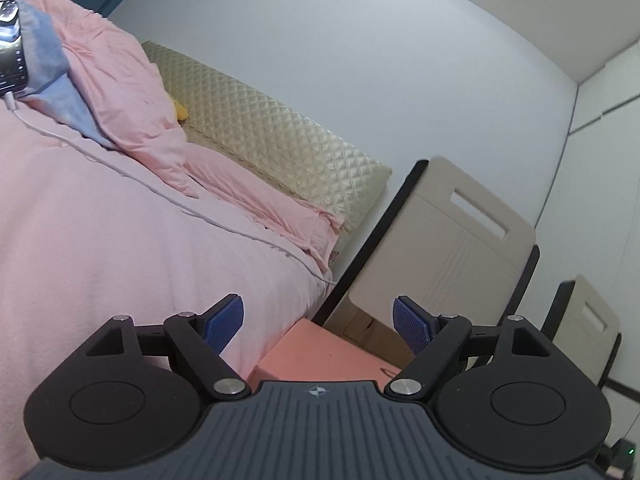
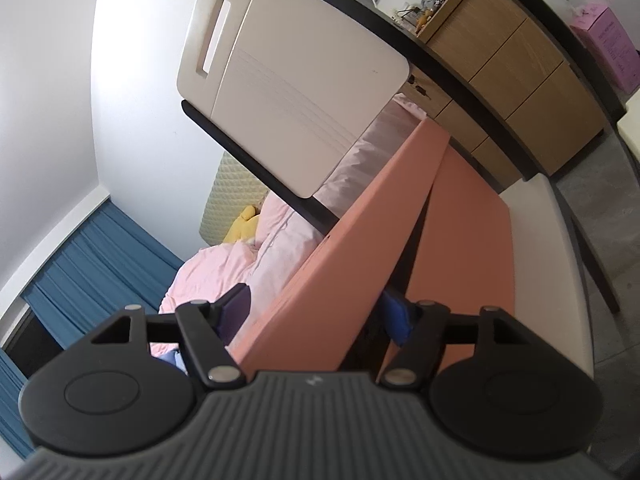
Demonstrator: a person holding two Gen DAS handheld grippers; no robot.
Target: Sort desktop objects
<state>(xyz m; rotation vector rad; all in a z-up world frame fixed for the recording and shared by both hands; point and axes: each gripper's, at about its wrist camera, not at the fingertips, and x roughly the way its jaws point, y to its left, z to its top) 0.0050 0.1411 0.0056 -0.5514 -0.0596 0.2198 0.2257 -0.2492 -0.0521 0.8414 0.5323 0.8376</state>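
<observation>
In the right wrist view my right gripper (image 2: 316, 316) has its blue pads on either side of a flat salmon-pink board (image 2: 352, 248) and is shut on it, holding it tilted on edge. A second salmon-pink surface (image 2: 464, 240) lies beyond it on a white tabletop (image 2: 548, 248). In the left wrist view my left gripper (image 1: 318, 322) is open and empty, with its pads wide apart. It hovers above a salmon-pink surface (image 1: 320, 354) beside the bed.
A bed with pink bedding (image 1: 100, 240) and a quilted beige headboard (image 1: 272, 136) fills the left. Beige chair backs (image 1: 444, 248) (image 2: 288, 64) stand close by. Wooden drawers (image 2: 516, 80), blue curtains (image 2: 92, 264) and a white cable (image 1: 168, 196) are in view.
</observation>
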